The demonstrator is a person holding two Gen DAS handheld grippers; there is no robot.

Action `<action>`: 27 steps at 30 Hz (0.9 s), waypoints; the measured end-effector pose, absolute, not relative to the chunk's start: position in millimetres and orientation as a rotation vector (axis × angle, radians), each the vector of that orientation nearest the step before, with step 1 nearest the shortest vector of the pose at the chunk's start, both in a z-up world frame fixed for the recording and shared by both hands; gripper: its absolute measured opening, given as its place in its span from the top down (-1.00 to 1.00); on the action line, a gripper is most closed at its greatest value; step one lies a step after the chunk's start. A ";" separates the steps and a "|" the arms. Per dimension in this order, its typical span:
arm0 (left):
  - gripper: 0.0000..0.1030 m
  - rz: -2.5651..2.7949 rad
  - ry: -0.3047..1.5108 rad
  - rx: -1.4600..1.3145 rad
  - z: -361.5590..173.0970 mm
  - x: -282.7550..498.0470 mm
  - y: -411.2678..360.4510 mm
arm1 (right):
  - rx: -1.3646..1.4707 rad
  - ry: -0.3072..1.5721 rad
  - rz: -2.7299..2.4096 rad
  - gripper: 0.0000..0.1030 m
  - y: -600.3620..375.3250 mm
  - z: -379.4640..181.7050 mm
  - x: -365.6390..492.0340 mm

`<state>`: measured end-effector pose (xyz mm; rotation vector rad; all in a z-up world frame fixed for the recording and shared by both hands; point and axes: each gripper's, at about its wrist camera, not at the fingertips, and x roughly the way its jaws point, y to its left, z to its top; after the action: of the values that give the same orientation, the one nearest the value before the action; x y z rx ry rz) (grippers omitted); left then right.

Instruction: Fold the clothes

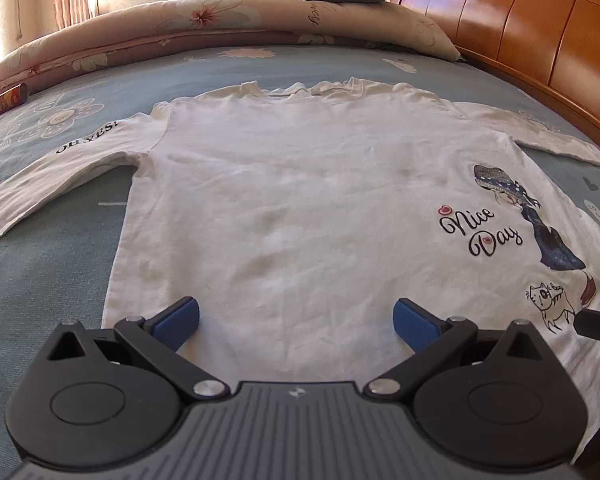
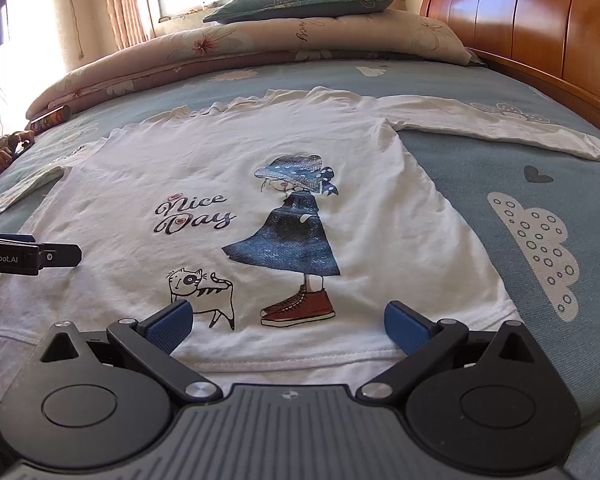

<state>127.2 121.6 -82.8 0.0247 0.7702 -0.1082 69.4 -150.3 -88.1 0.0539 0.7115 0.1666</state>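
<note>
While both jaws stand wide and empty, left hand-held gripper [image 1: 296,320] and right hand-held gripper [image 2: 286,322] hover over the hem of the white shirt [image 2: 260,184]. Shirt lies flat on the bed [image 2: 480,184], print up, long axis hem-to-collar, collar toward the quilt roll [image 2: 240,44]. Best: pinch both hem corners evenly.

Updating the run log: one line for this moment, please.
shirt: flat on bed, unfolded | left gripper: open, over hem, empty | right gripper: open, over hem, empty
</note>
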 end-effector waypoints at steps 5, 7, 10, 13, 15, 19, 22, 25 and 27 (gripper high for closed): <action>-0.99 -0.109 0.770 0.026 -82.8 127.2 121.6 | 0.033 0.714 0.160 -1.00 -148.2 -87.6 66.8; -0.99 -0.108 0.769 0.027 -83.0 127.1 121.4 | 0.034 0.718 0.158 -1.00 -148.5 -87.2 66.5; -0.99 -0.106 0.769 0.028 -83.3 127.1 121.1 | 0.026 0.721 0.157 -1.00 -148.1 -87.3 65.1; -0.99 -0.103 0.767 0.025 -83.6 127.1 120.8 | 0.008 0.722 0.154 -1.00 -146.5 -88.0 63.0; -0.99 -0.102 0.762 0.021 -83.3 126.6 120.9 | -0.027 0.723 0.152 -1.00 -142.9 -89.4 60.7; -0.99 -0.088 0.697 -0.041 -73.2 120.2 127.6 | -0.054 0.727 0.144 -1.00 -139.8 -90.3 58.7; -0.99 -0.119 0.649 -0.074 -62.5 115.6 131.8 | -0.076 0.734 0.143 -1.00 -137.7 -89.1 56.8; -0.99 -0.140 0.671 -0.077 -63.3 118.3 129.1 | -0.086 0.729 0.147 -1.00 -137.7 -89.0 51.6; -0.99 -0.138 0.698 -0.057 -67.9 121.1 124.1 | -0.087 0.717 0.146 -1.00 -138.0 -90.3 47.9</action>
<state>121.1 124.1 -67.9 -0.0572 0.6984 -0.1378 47.9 -138.0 -90.3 -0.0866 0.7166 0.1462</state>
